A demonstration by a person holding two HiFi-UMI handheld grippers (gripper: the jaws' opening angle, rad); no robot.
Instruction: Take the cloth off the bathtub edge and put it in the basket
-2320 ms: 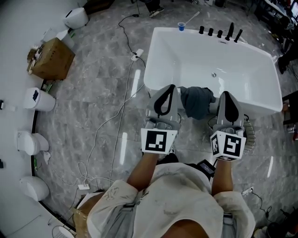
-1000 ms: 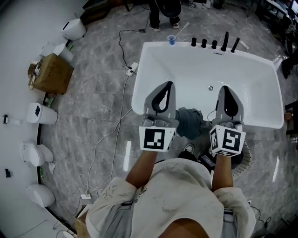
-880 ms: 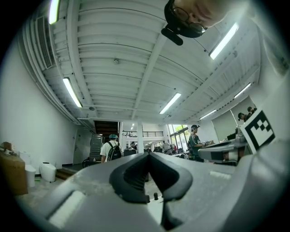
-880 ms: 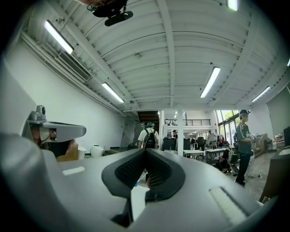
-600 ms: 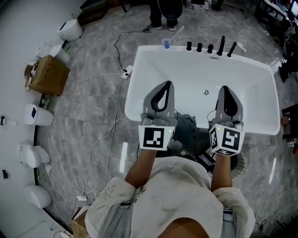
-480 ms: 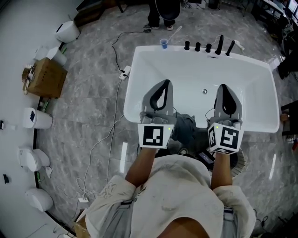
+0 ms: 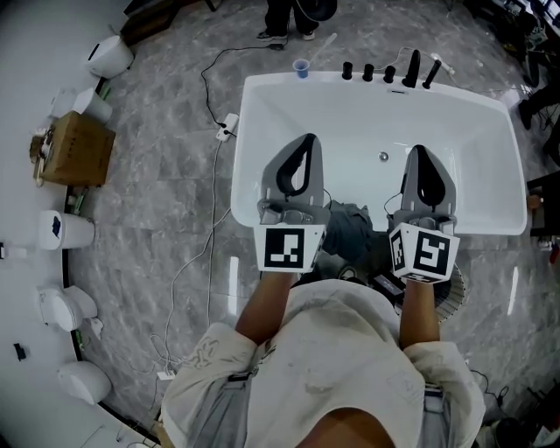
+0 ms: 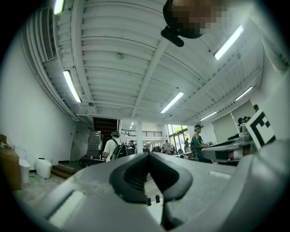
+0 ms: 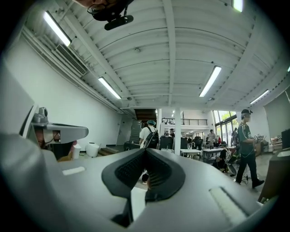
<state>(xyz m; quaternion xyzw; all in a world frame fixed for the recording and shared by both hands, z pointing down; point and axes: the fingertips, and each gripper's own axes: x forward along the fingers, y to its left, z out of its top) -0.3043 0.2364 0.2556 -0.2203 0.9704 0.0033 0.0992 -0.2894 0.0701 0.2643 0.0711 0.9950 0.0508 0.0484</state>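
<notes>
The dark grey-blue cloth (image 7: 350, 232) lies bunched over the near edge of the white bathtub (image 7: 254, 131), between my two grippers and partly under them. My left gripper (image 7: 305, 140) reaches out over the tub's basin, shut with nothing in it. My right gripper (image 7: 417, 150) is beside it over the basin, also shut and empty. In both gripper views the cameras point up at the room and ceiling. There the left gripper (image 8: 147, 154) and the right gripper (image 9: 146, 149) have their jaw tips touching. A sliver of the round basket (image 7: 455, 287) shows on the floor behind my right arm.
A blue cup (image 7: 302, 67) and black tap fittings (image 7: 389, 70) stand on the tub's far rim. A cable with a power strip (image 7: 226, 127) runs over the marble floor at left, near a cardboard box (image 7: 74, 149) and white fixtures (image 7: 59, 229). A person's legs (image 7: 284, 17) stand beyond the tub.
The tub has come nearer and both grippers have moved forward past the cloth, out over the basin. The cloth stays on the near edge. Both grippers remain shut.
</notes>
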